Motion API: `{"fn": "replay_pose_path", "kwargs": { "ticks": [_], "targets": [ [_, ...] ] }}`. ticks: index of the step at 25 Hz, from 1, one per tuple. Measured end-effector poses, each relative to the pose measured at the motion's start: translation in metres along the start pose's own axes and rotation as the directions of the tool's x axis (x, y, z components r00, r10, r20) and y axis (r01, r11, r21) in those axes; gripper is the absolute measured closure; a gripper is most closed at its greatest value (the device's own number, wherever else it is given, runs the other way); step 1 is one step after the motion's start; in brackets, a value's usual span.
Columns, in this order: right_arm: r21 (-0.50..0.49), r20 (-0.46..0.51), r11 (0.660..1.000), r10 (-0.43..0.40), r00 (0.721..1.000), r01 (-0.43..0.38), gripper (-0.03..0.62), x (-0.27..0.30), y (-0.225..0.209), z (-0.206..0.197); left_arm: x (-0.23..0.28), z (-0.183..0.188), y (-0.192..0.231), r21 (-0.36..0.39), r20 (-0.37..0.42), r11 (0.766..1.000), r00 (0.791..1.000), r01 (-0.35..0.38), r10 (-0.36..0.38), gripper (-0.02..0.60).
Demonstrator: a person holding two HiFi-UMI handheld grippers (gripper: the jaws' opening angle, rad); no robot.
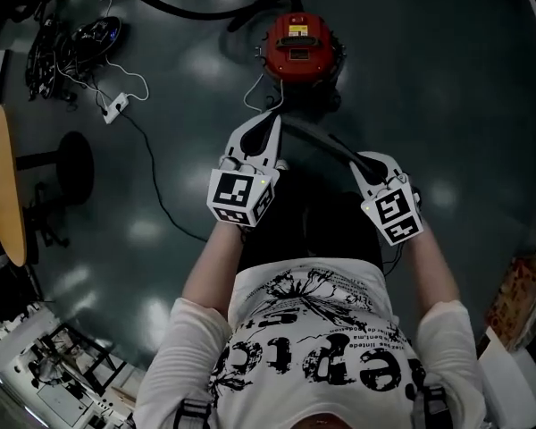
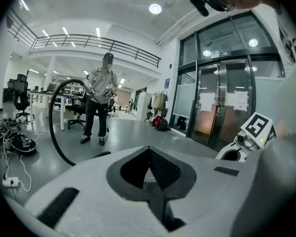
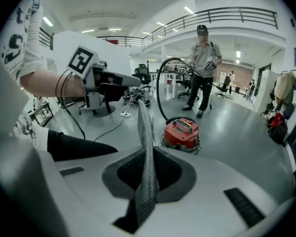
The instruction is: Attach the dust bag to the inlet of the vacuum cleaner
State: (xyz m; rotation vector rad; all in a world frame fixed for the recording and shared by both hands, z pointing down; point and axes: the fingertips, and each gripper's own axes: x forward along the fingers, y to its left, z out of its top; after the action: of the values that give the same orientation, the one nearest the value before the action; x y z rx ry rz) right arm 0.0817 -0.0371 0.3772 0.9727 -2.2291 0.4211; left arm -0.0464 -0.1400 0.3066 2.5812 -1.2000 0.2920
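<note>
The red vacuum cleaner [image 1: 297,47] stands on the dark floor ahead of me, and it also shows in the right gripper view [image 3: 182,132]. A grey woven dust bag [image 1: 317,137] stretches as a flat strip between both grippers. My right gripper [image 1: 359,161] is shut on one end, and the fabric [image 3: 147,157] runs up out of its jaws [image 3: 146,149]. My left gripper [image 1: 275,119] pinches the other end, as the right gripper view shows [image 3: 113,85]. In its own view the left gripper [image 2: 149,154] has its jaws together and the bag is almost hidden.
A black hose [image 1: 188,9] curves away from the vacuum. A person [image 3: 202,68] stands beyond it holding the hose. A white power strip [image 1: 114,107] with cables, a black stool [image 1: 71,164] and a round wooden table [image 1: 4,186] lie left. Glass doors [image 2: 222,102] stand nearby.
</note>
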Motion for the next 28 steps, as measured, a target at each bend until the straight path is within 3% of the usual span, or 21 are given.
{"fn": "replay_pose_path", "kwargs": {
  "ticks": [10, 17, 23, 28],
  "targets": [
    [-0.146, 0.069, 0.984, 0.114, 0.991, -0.103, 0.569, 0.161, -0.036, -0.092, 0.111, -0.127, 0.086, 0.022, 0.125, 0.999, 0.992, -0.031, 0.028, 0.579],
    [-0.214, 0.055, 0.969, 0.135, 0.989, -0.121, 0.569, 0.224, -0.05, -0.136, 0.156, -0.173, 0.107, 0.111, 0.171, 0.994, 0.985, -0.013, -0.006, 0.58],
    [-0.207, 0.019, 0.969, 0.143, 0.99, -0.136, 0.569, 0.248, -0.064, -0.147, 0.183, -0.196, 0.131, 0.08, 0.173, 0.997, 0.985, 0.007, -0.021, 0.579],
    [-0.248, -0.001, 0.954, 0.177, 0.984, -0.172, 0.569, 0.26, -0.076, -0.148, 0.207, -0.206, 0.129, 0.219, 0.11, 0.975, 0.992, 0.038, -0.063, 0.579]
  ]
}}
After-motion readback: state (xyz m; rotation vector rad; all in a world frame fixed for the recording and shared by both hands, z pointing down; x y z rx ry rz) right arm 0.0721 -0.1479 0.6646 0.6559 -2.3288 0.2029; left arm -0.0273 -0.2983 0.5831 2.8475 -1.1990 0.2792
